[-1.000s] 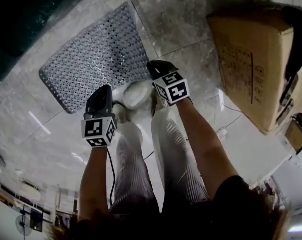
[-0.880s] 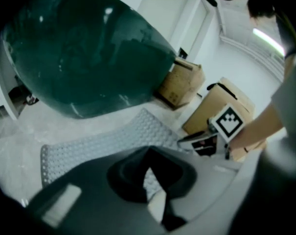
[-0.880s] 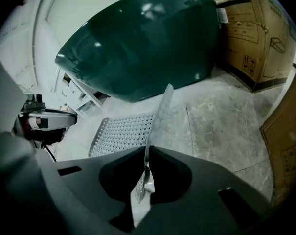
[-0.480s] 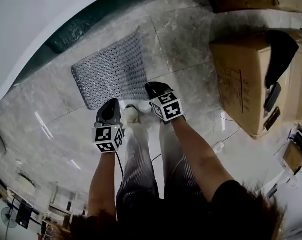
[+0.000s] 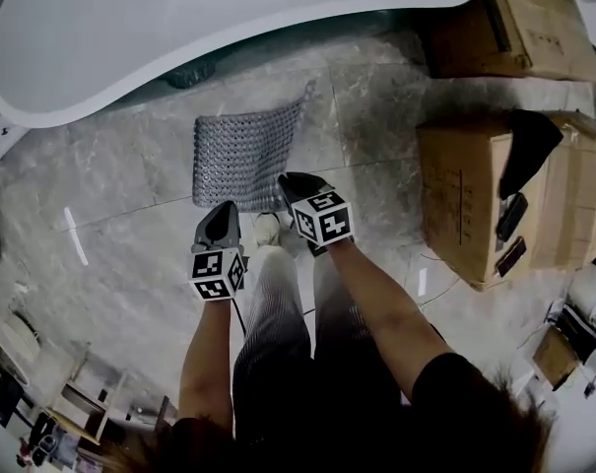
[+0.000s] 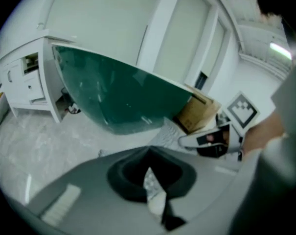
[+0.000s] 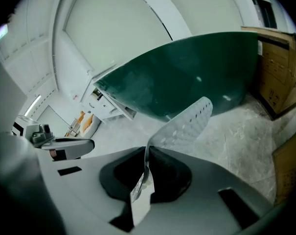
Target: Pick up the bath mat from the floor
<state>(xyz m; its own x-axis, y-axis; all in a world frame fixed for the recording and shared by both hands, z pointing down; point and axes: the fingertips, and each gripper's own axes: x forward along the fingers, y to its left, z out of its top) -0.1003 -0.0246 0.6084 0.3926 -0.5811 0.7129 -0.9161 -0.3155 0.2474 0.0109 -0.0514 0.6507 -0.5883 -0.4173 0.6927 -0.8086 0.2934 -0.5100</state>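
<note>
The grey perforated bath mat (image 5: 246, 151) hangs from its near edge, its far end down by the tub. My left gripper (image 5: 222, 217) holds the mat's near left corner and my right gripper (image 5: 294, 184) the near right corner. In the left gripper view the left gripper (image 6: 150, 154) is shut on a thin strip of the bath mat (image 6: 153, 185), with the right gripper (image 6: 211, 141) beside it. In the right gripper view the right gripper (image 7: 148, 153) is shut on the mat's edge, and the bath mat (image 7: 187, 124) curves away from the jaws towards the tub.
A bathtub (image 5: 179, 18) with a white rim and green outside stands just beyond the mat. Cardboard boxes (image 5: 475, 195) stand to the right, another box (image 5: 539, 18) at the back right. The person's white shoe (image 5: 267, 228) and legs are below the grippers on the marble floor (image 5: 120, 185).
Both grippers have risen with the mat's near edge held in them. The mat has come up from lying flat on the floor, and more of the bathtub now shows.
</note>
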